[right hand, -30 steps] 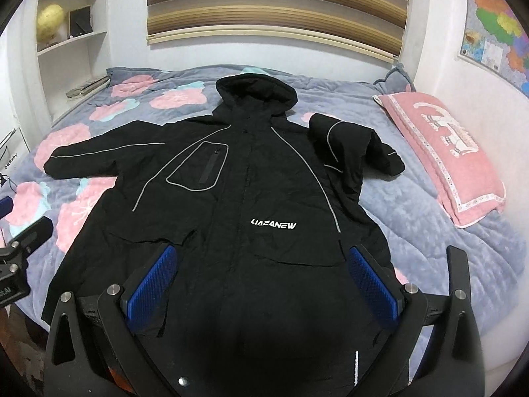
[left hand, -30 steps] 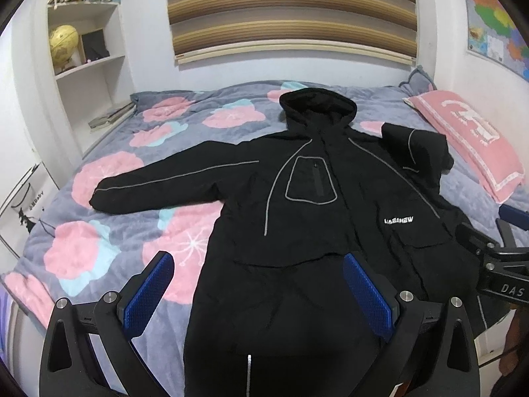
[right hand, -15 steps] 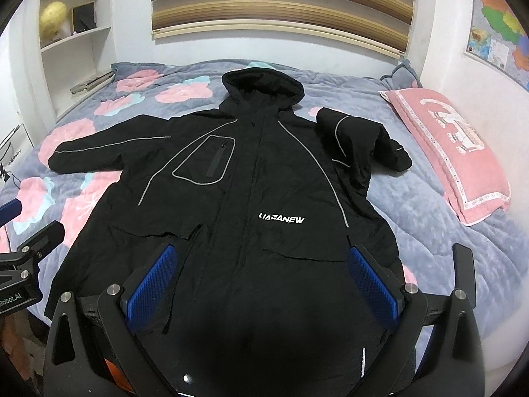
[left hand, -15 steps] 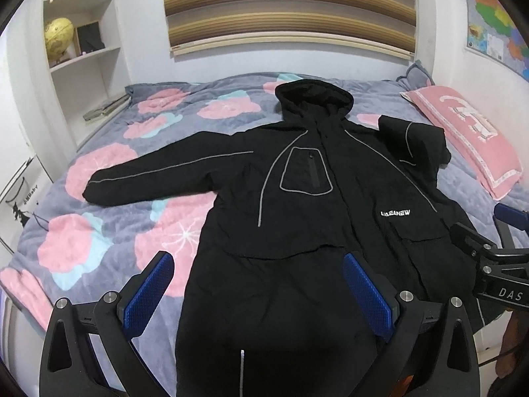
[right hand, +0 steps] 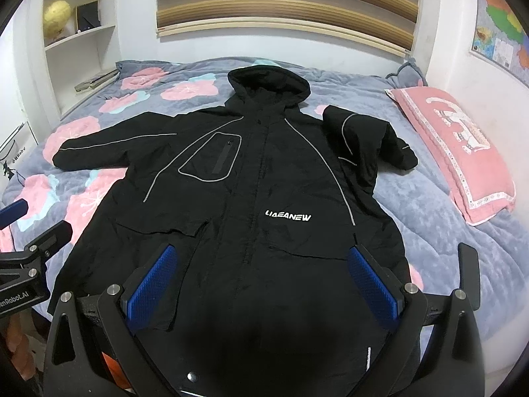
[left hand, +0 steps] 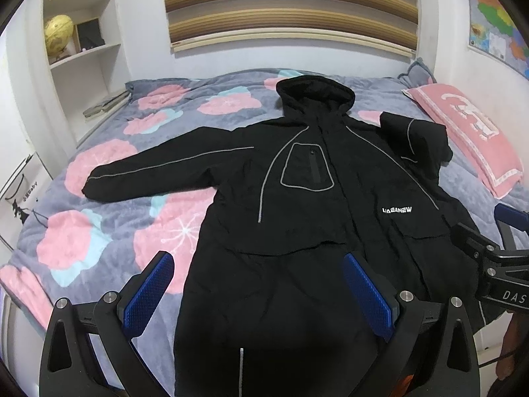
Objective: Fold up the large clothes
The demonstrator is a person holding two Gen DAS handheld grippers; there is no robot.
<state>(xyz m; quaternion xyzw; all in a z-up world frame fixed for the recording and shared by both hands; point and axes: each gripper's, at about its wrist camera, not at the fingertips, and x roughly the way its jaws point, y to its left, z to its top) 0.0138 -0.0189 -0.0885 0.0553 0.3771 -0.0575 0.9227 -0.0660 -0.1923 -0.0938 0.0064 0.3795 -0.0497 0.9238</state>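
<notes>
Black coat [left hand: 297, 198], big and long, lies flat on its back on the bed [left hand: 109, 218]. The bed has a gray cover with pink flowers on it.

Start on the left. The left claw [left hand: 258, 289] hangs over the bottom of the coat. Its two blue pads [left hand: 148, 292] are spread wide, and nothing is between them. The bottom edge of the coat is right under this claw. Far ahead of it and off to its left, one sleeve [left hand: 158, 172] sticks straight out over the flowers. A thin gray stripe runs along that sleeve. Past the sleeve, against the wall, are white shelves [left hand: 82, 53] with a yellow globe [left hand: 59, 34] on one.

Straight ahead of both claws, at the far end of the coat, is the hood [right hand: 269, 82]. Between the hood and the claws are a chest pocket [right hand: 211, 160] with a gray outline and white letters [right hand: 288, 216].

Now the right side. The right claw [right hand: 261, 286] also hangs over the bottom of the coat, just beside the left claw. Its blue pads [right hand: 372, 284] are spread wide too, and they hold nothing. Ahead of it and to its right, the other sleeve [right hand: 363, 145] is bent back on itself in a heap by the shoulder. Farther right lies a pink pillow [right hand: 453, 149], apart from the coat. A colored map [right hand: 499, 29] hangs on the wall above it.
</notes>
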